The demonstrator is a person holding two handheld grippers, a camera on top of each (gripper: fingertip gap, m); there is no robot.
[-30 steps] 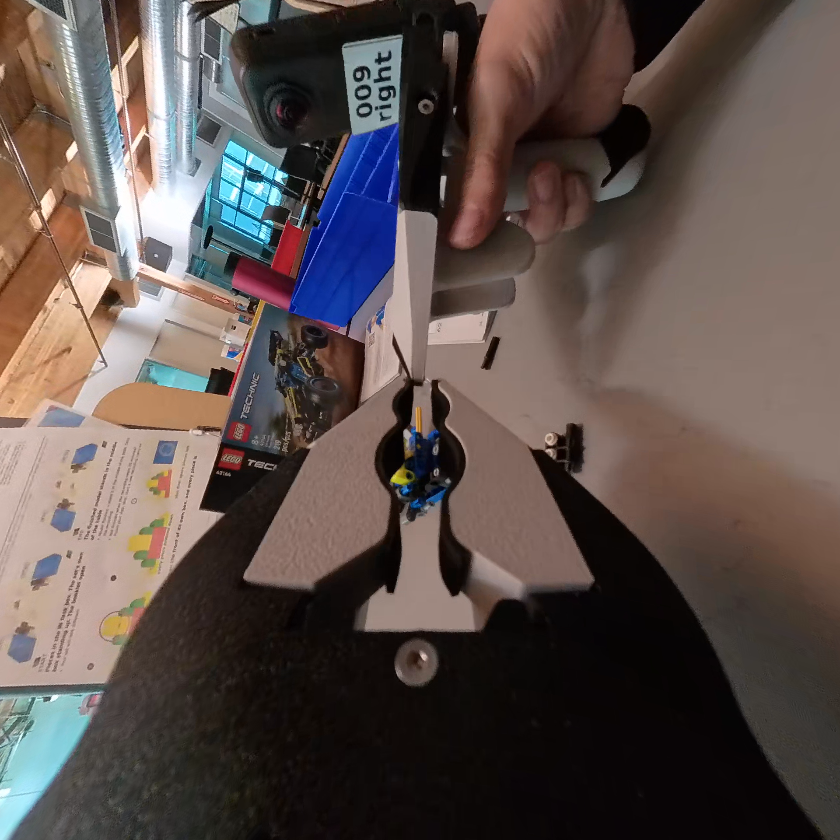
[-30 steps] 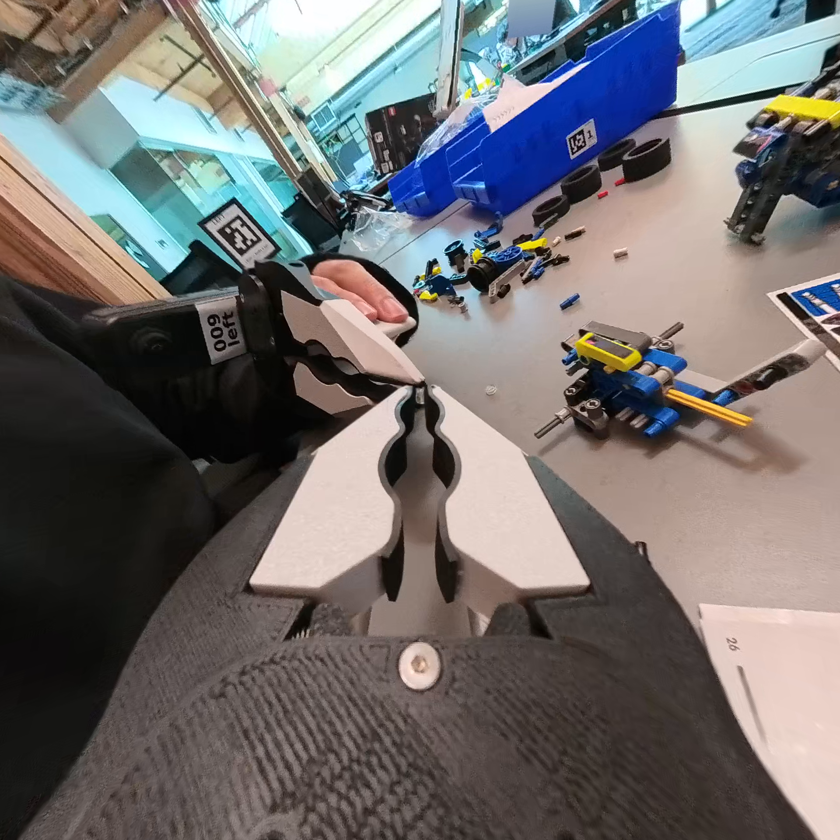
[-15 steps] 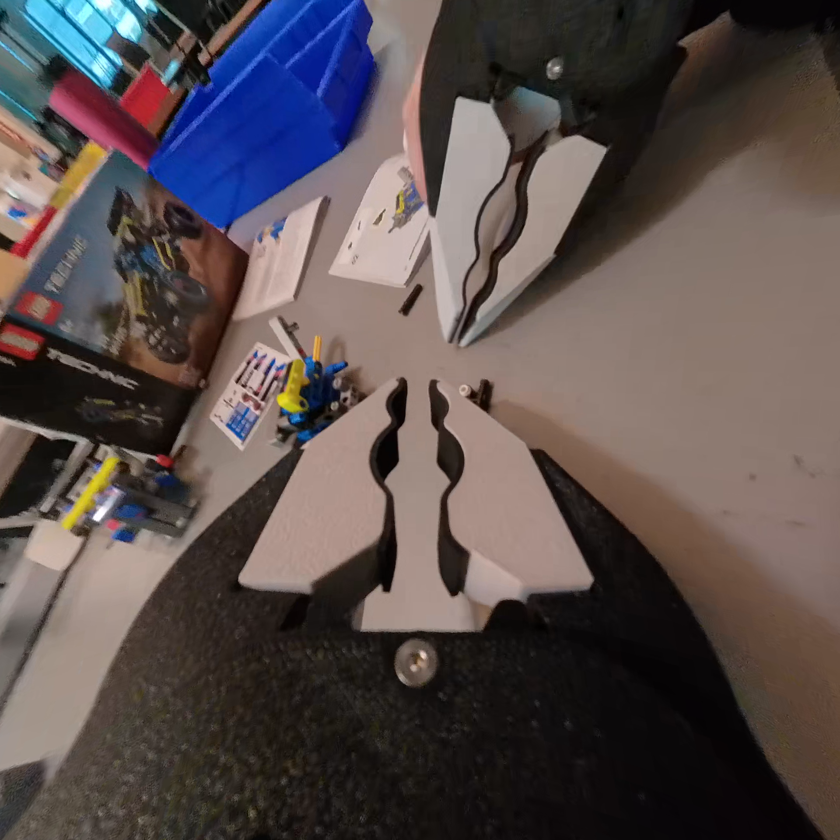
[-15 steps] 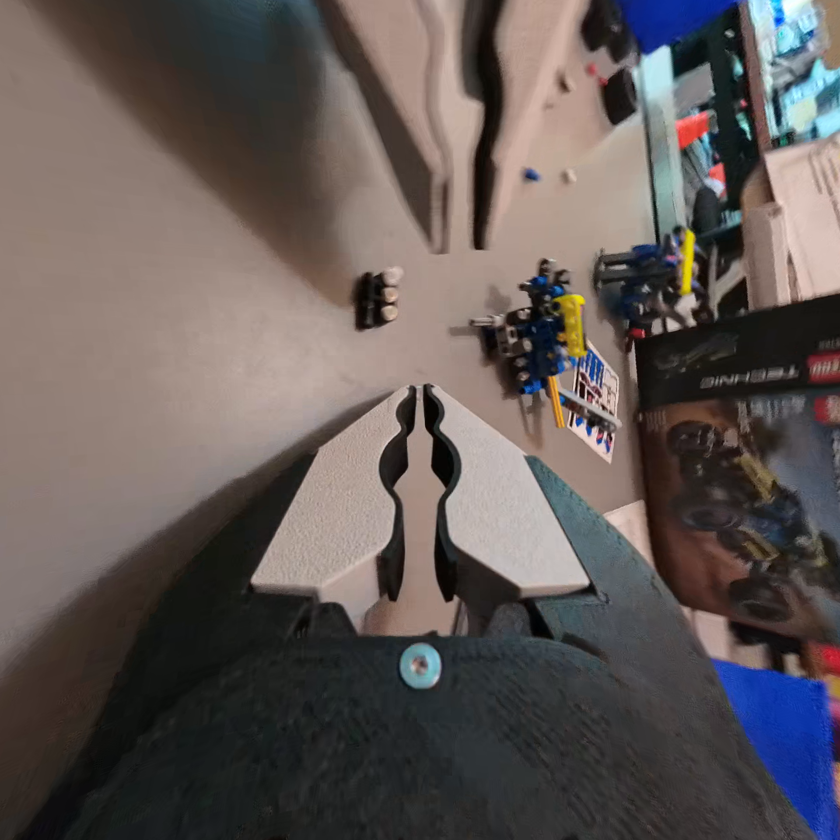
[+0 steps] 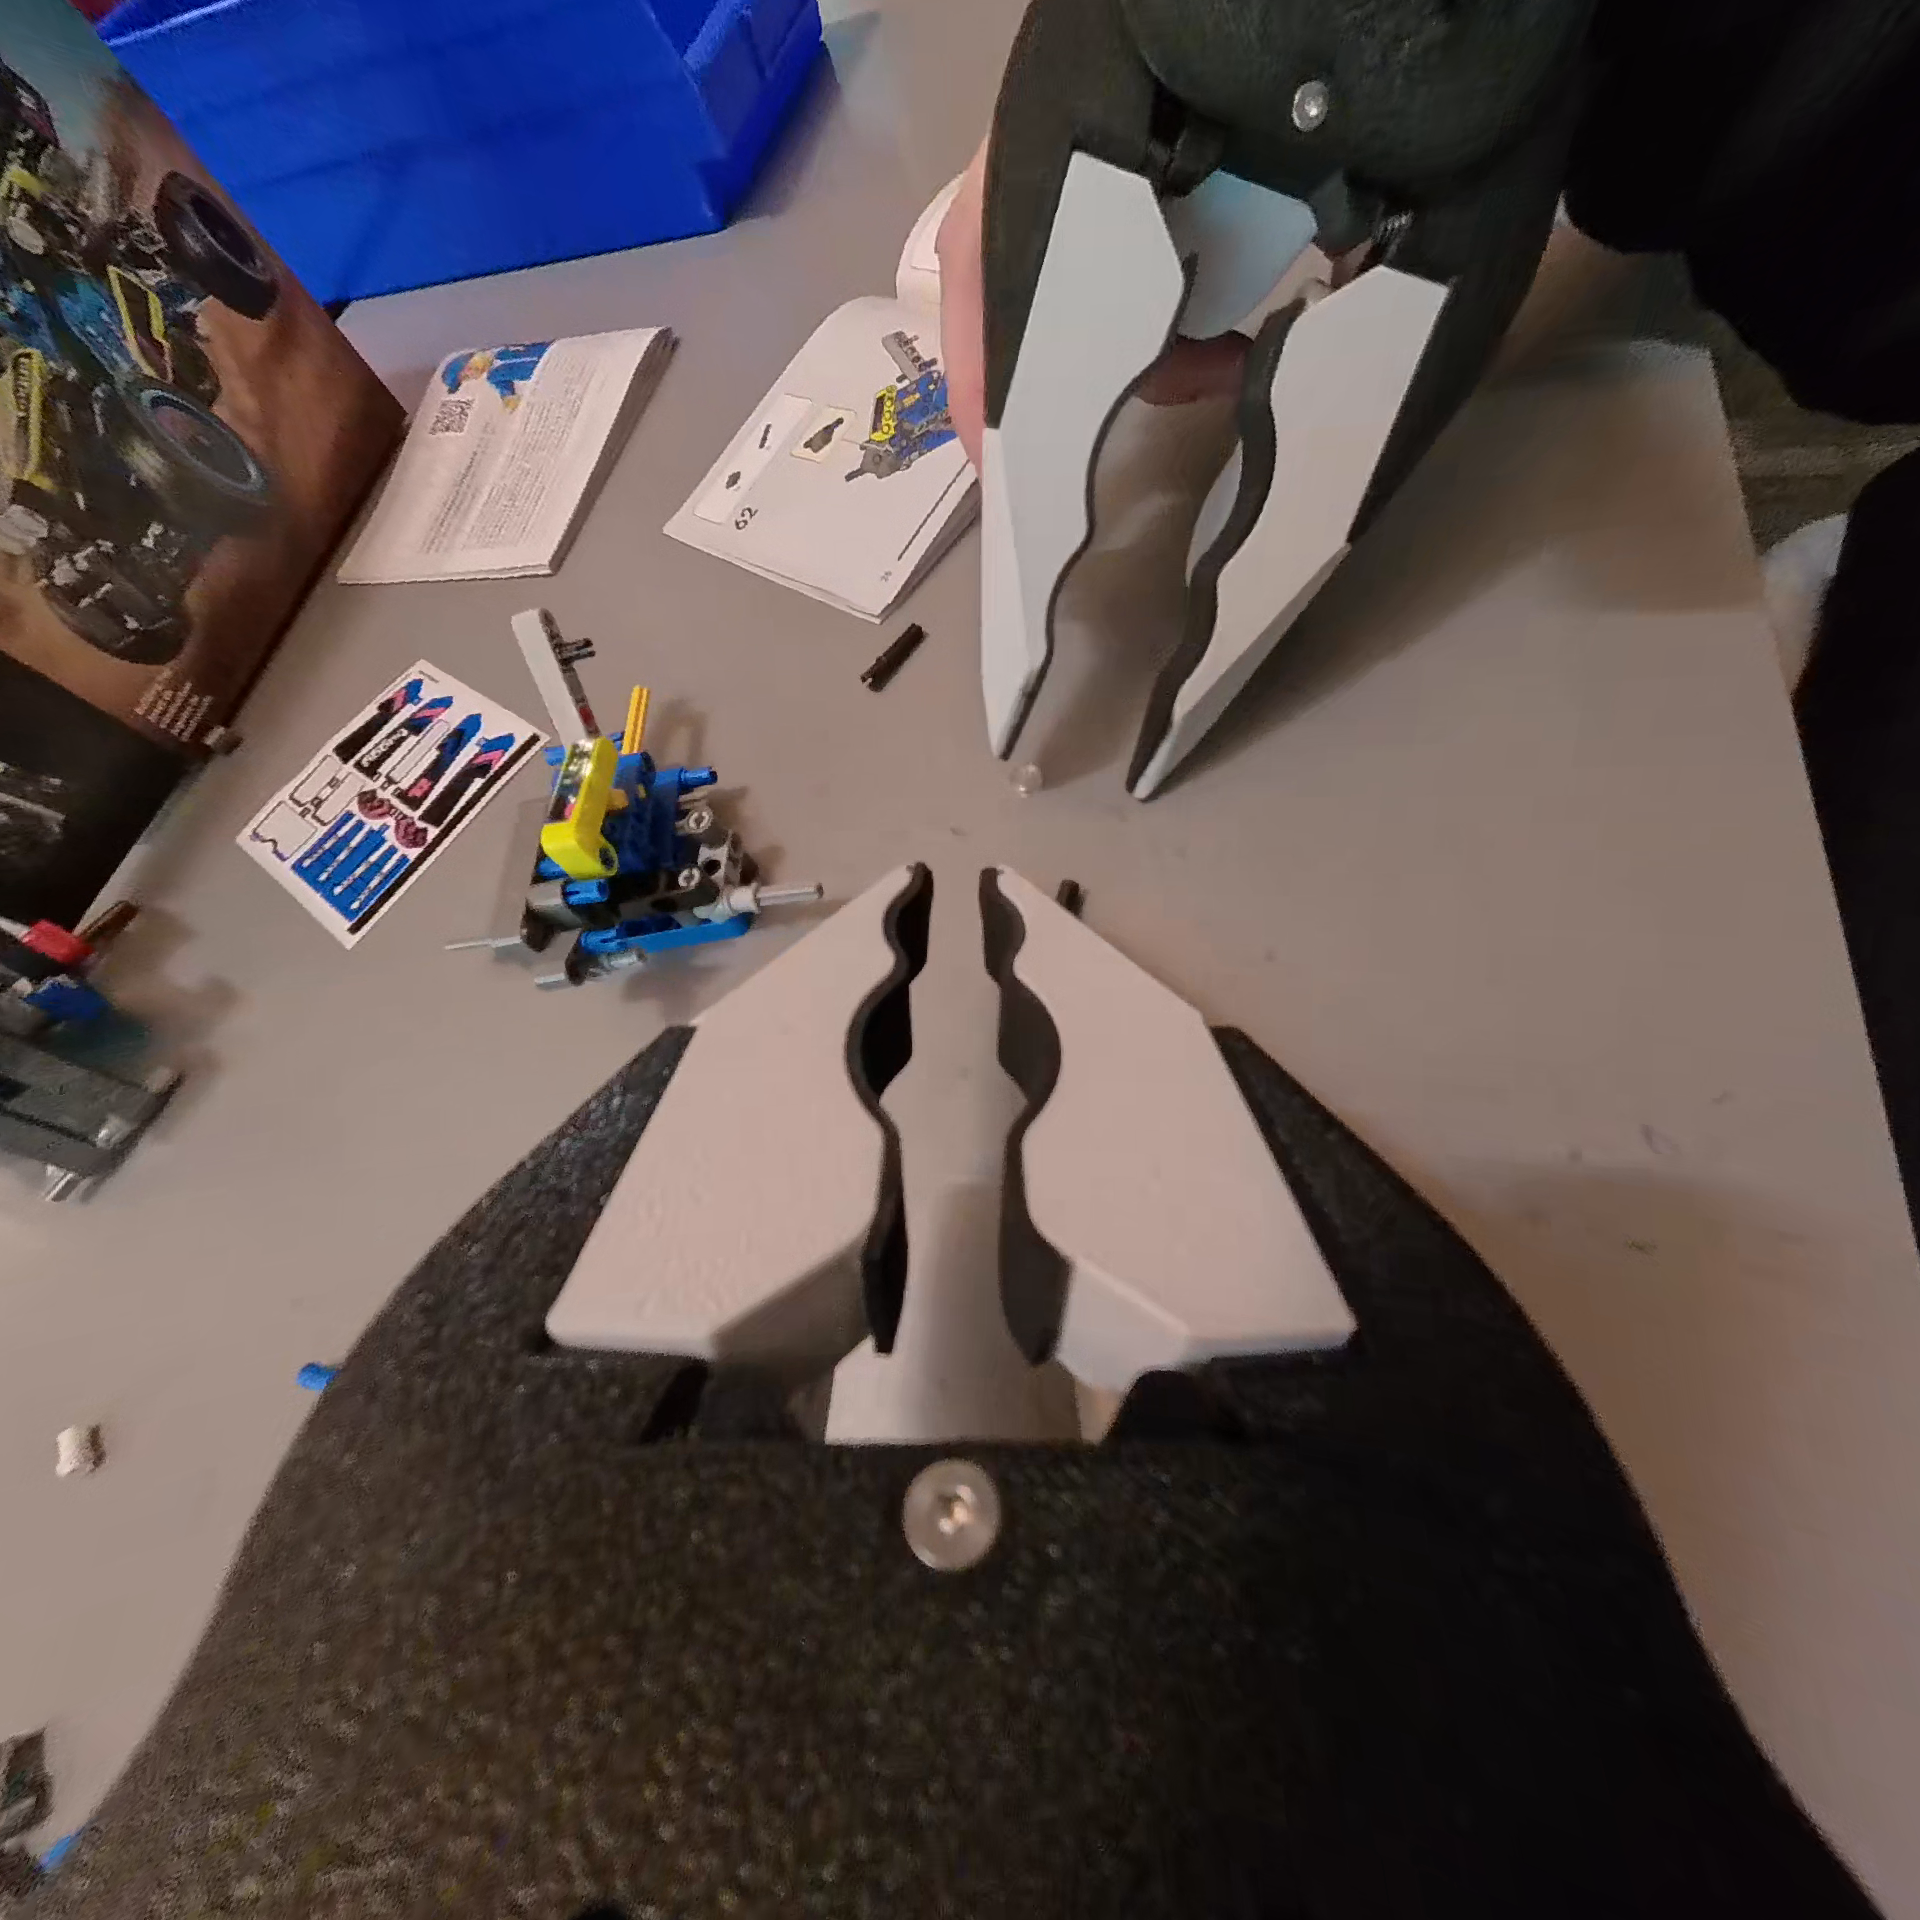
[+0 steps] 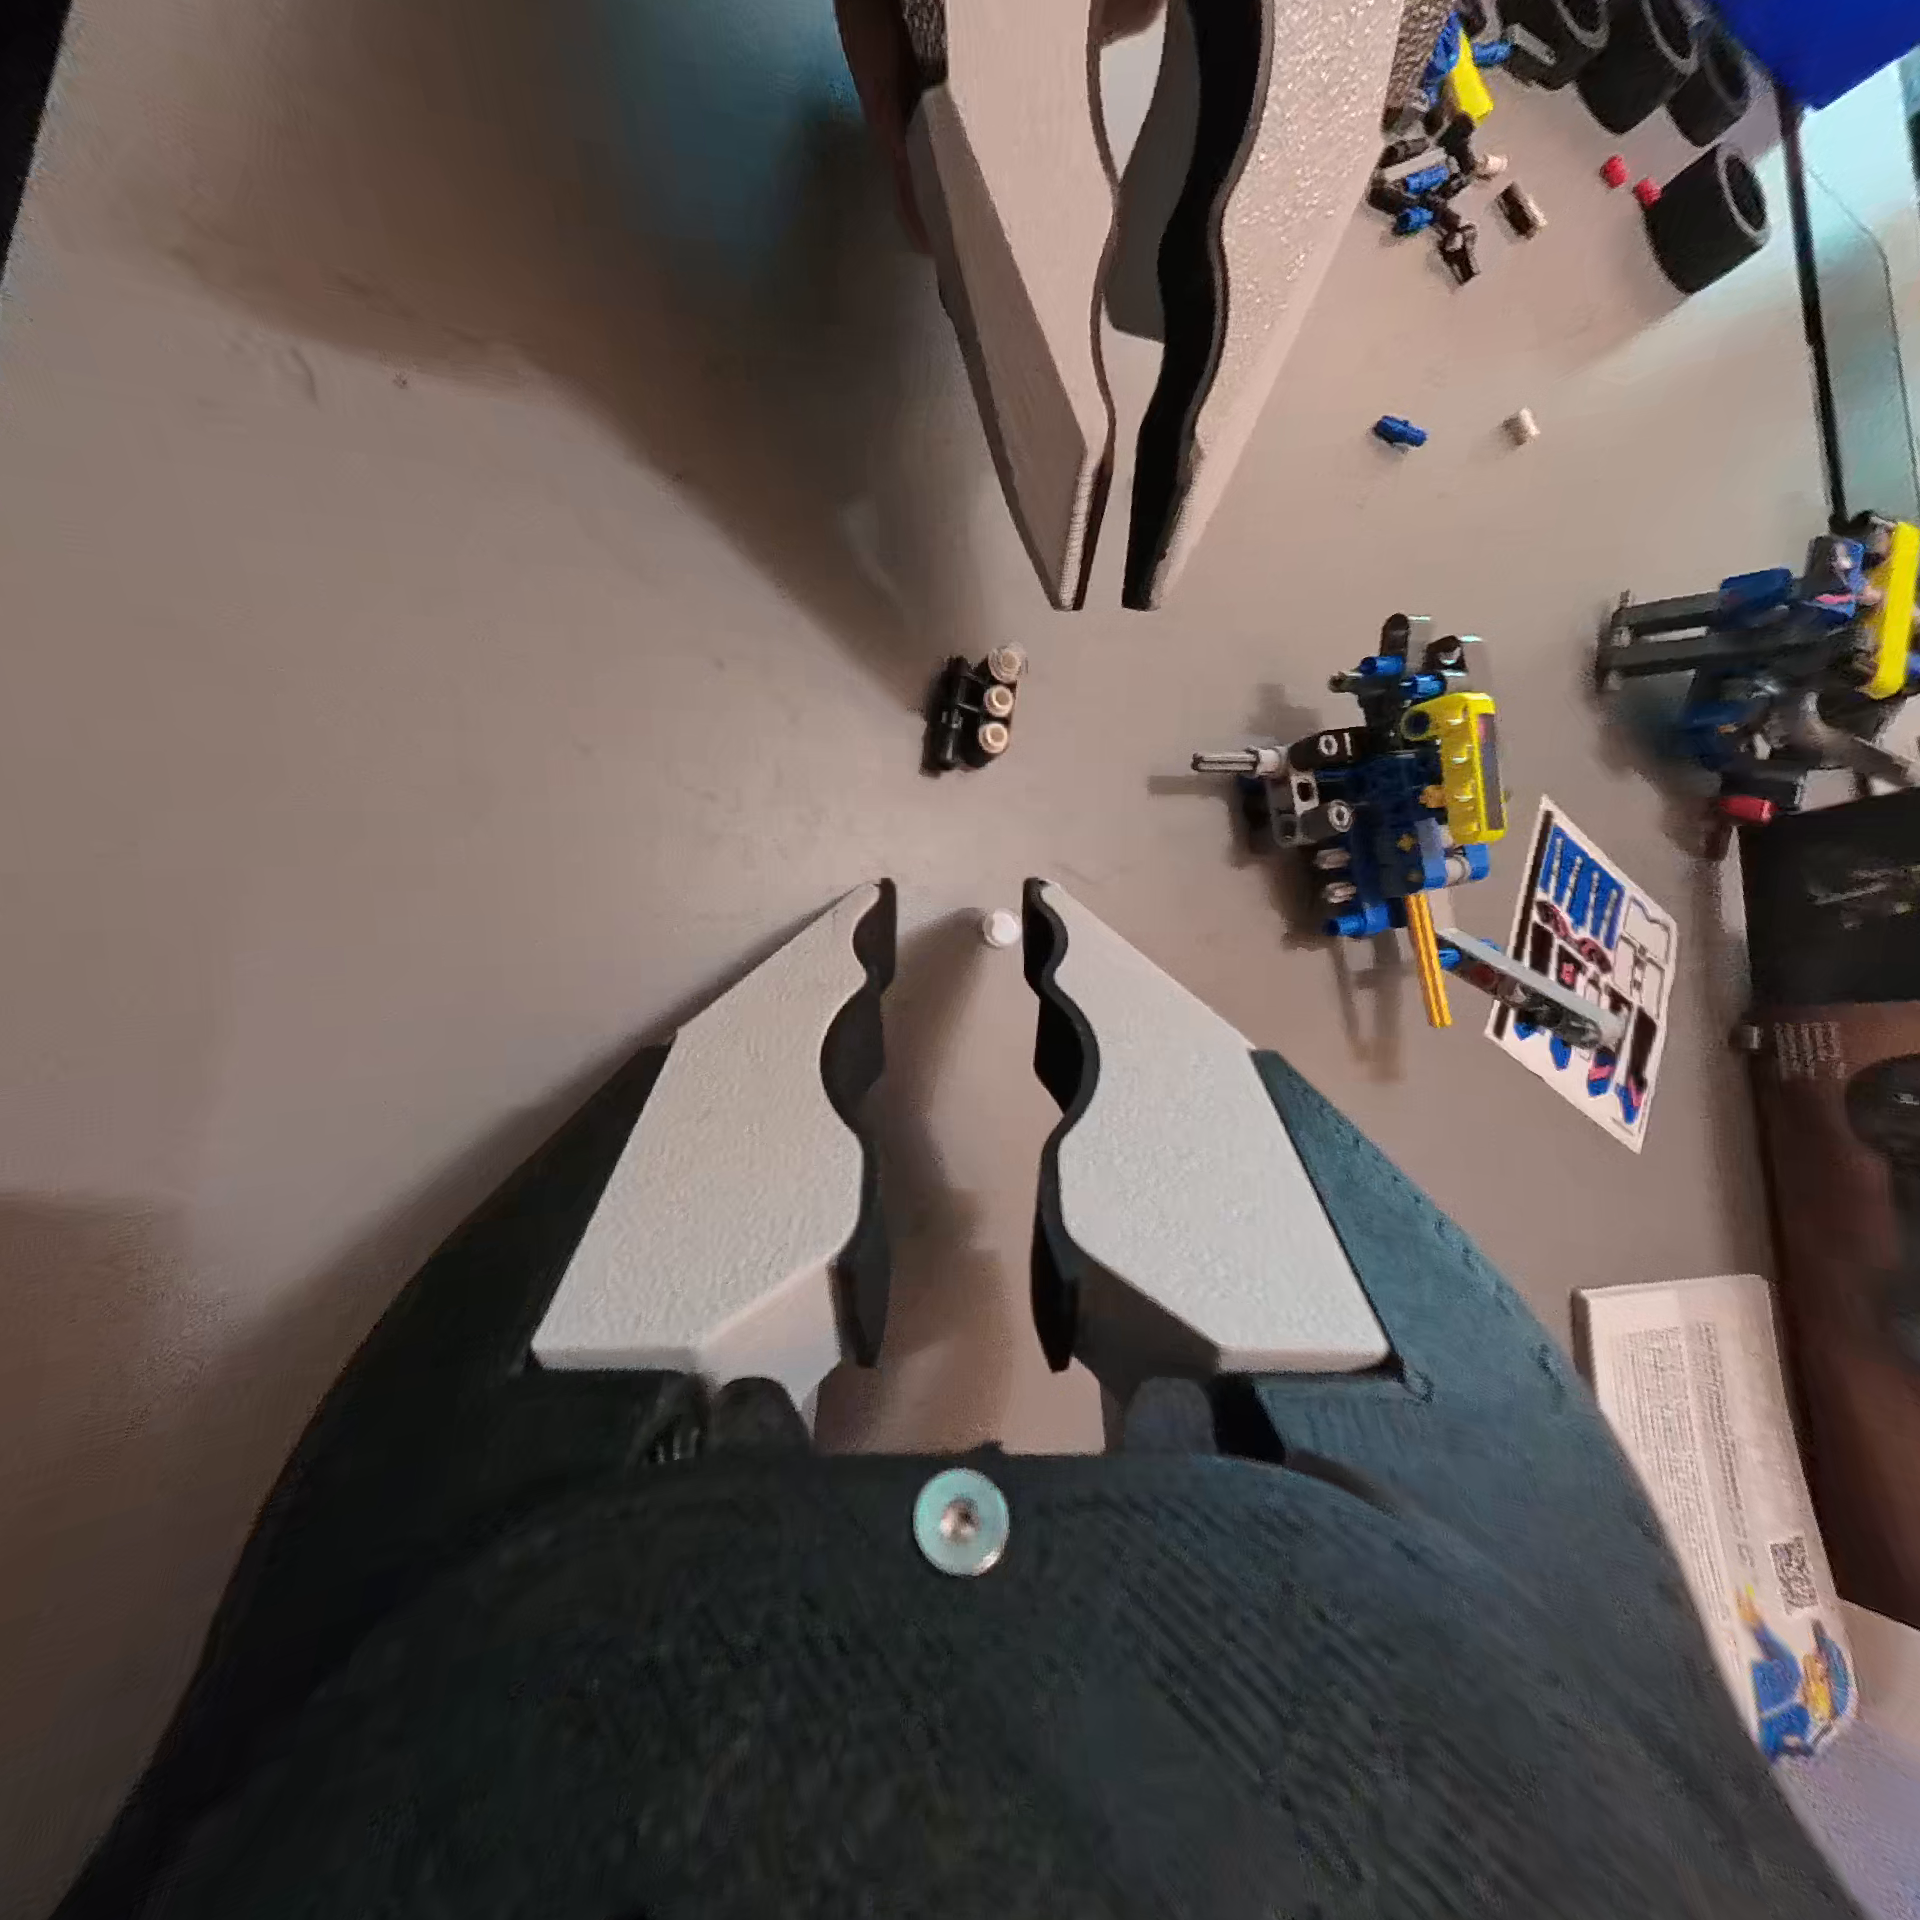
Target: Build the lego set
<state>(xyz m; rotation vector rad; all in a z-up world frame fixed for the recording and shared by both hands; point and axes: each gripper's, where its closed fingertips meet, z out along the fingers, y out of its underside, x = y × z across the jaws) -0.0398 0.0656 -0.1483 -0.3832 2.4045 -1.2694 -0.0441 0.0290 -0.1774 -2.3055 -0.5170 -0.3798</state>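
My left gripper (image 5: 951, 883) points down at the grey table (image 5: 1455, 935), its jaws a narrow gap apart and empty. It also shows in the right wrist view (image 6: 1103, 603). My right gripper (image 6: 958, 894) is open over the table, and a tiny white piece (image 6: 1000, 925) lies between its fingertips. In the left wrist view the right gripper (image 5: 1070, 774) stands opposite, with the tiny piece (image 5: 1025, 779) by one tip. A black piece with three tan pins (image 6: 977, 707) lies between the two grippers. A blue and yellow lego assembly (image 5: 623, 842) (image 6: 1382, 790) lies to the side.
A sticker sheet (image 5: 390, 800), two booklets (image 5: 831, 468) (image 5: 509, 457), a black pin (image 5: 894, 657), the set's box (image 5: 125, 416) and a blue bin (image 5: 447, 135) lie around. A second assembly (image 6: 1787, 644), tyres (image 6: 1704, 218) and loose parts (image 6: 1444, 177) lie farther off. Left tips to right tips: about 5 cm. Between my right fingertips and the black pin (image 5: 894, 657) there is roughly 6 cm.
Both grippers swung from meeting tip to tip in the air to pointing down at the table. My right gripper opened wider; the tiny white piece now lies between its tips.
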